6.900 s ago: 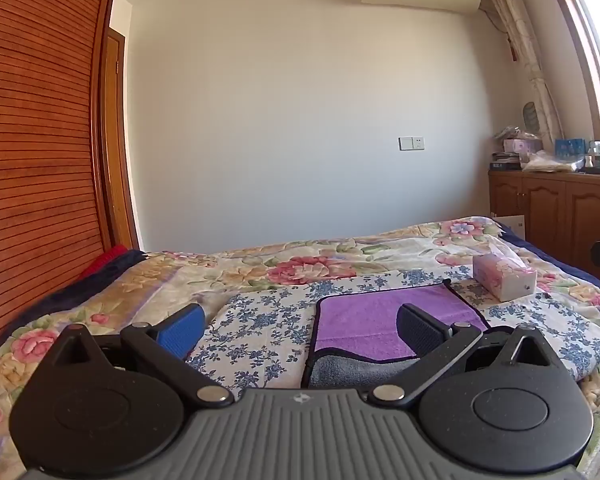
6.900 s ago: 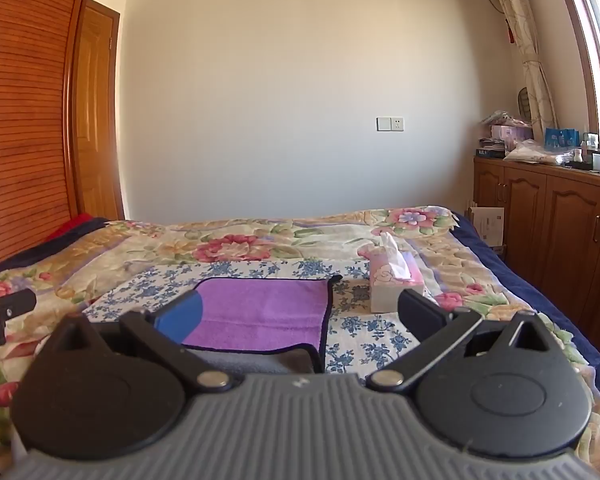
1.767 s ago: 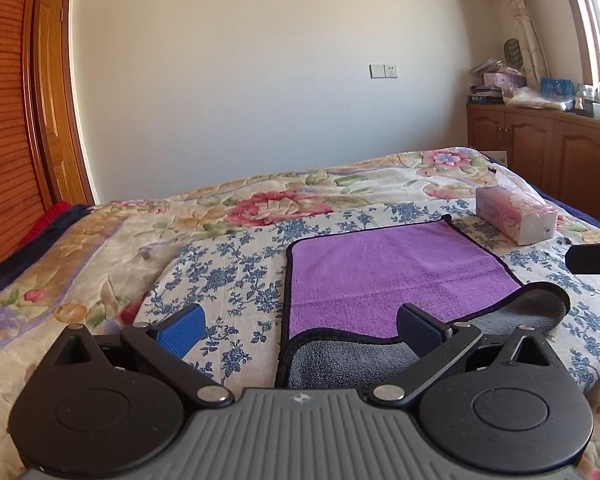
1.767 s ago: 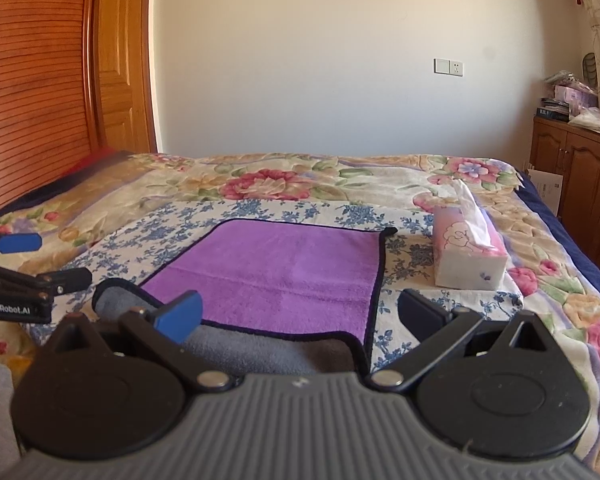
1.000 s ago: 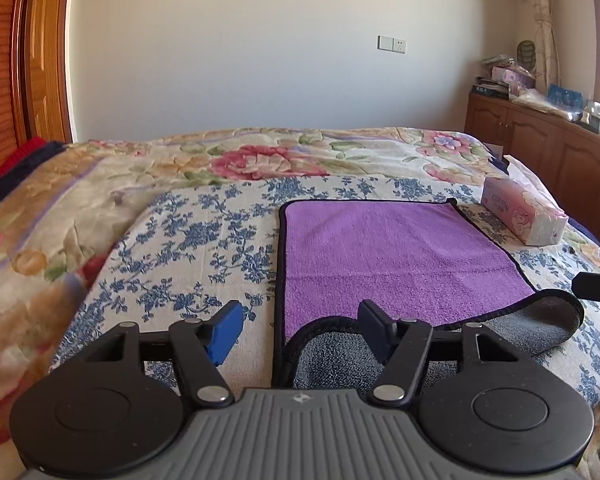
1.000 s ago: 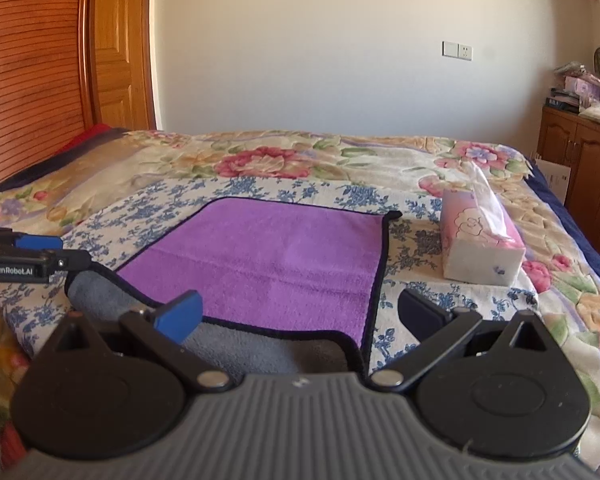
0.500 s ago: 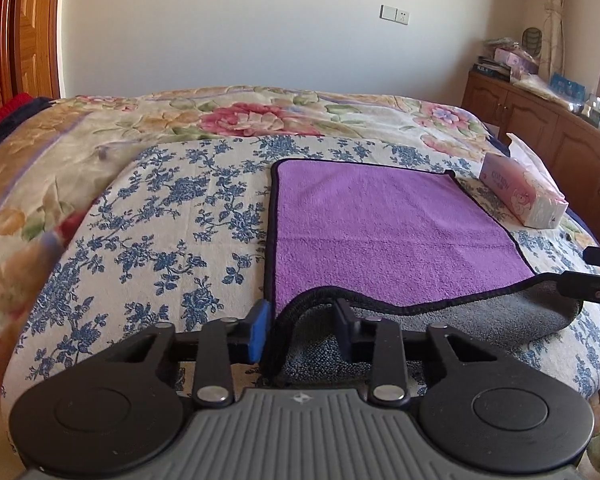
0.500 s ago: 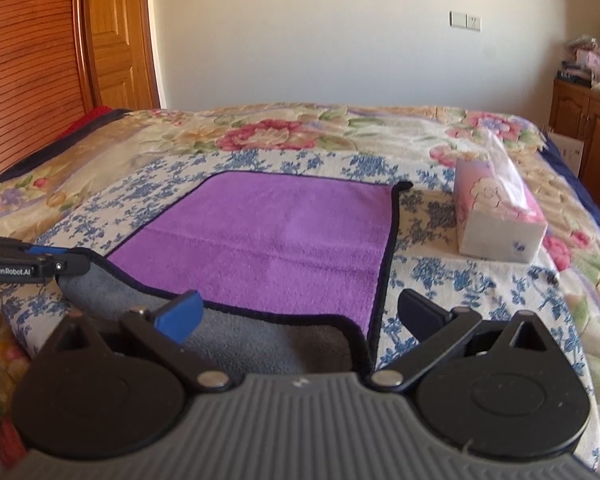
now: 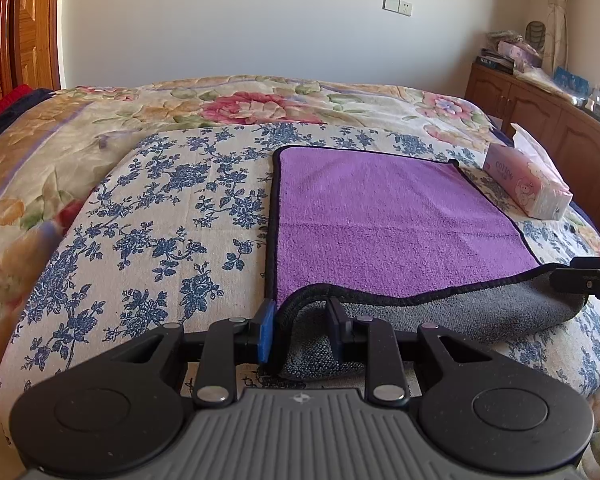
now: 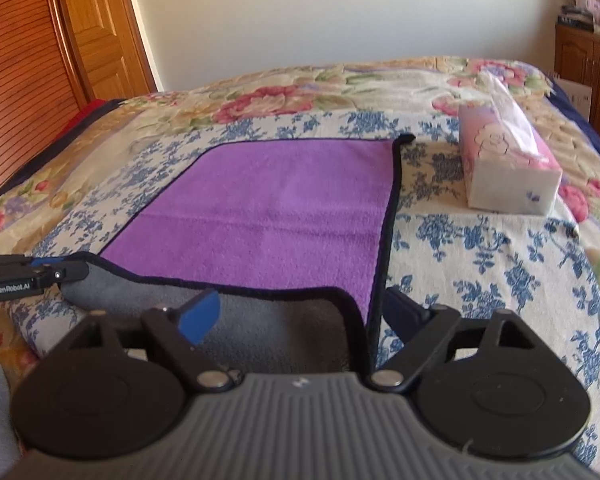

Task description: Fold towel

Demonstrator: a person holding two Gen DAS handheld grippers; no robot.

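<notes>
A purple towel [image 9: 384, 220] with a black hem and grey underside lies flat on the bed; its near edge is turned over, grey side up. My left gripper [image 9: 302, 330] is shut on the towel's near left corner. In the right wrist view the towel [image 10: 271, 208] lies ahead, and my right gripper [image 10: 300, 312] is open, its fingers astride the near right corner, not closed on it. The left gripper [image 10: 31, 276] shows at that view's left edge, and the right gripper's tip [image 9: 588, 276] shows at the left wrist view's right edge.
A pink tissue box [image 9: 528, 184] [image 10: 508, 164] stands on the bed right of the towel. The blue-flowered sheet [image 9: 171, 216] lies over a floral quilt [image 9: 259, 104]. Wooden cabinets [image 9: 540, 108] stand at the right, a wooden door [image 10: 99, 32] at the left.
Both grippers came down and forward to the towel's near edge. The left gripper's fingers closed from wide open onto the near left corner. The right gripper stayed open.
</notes>
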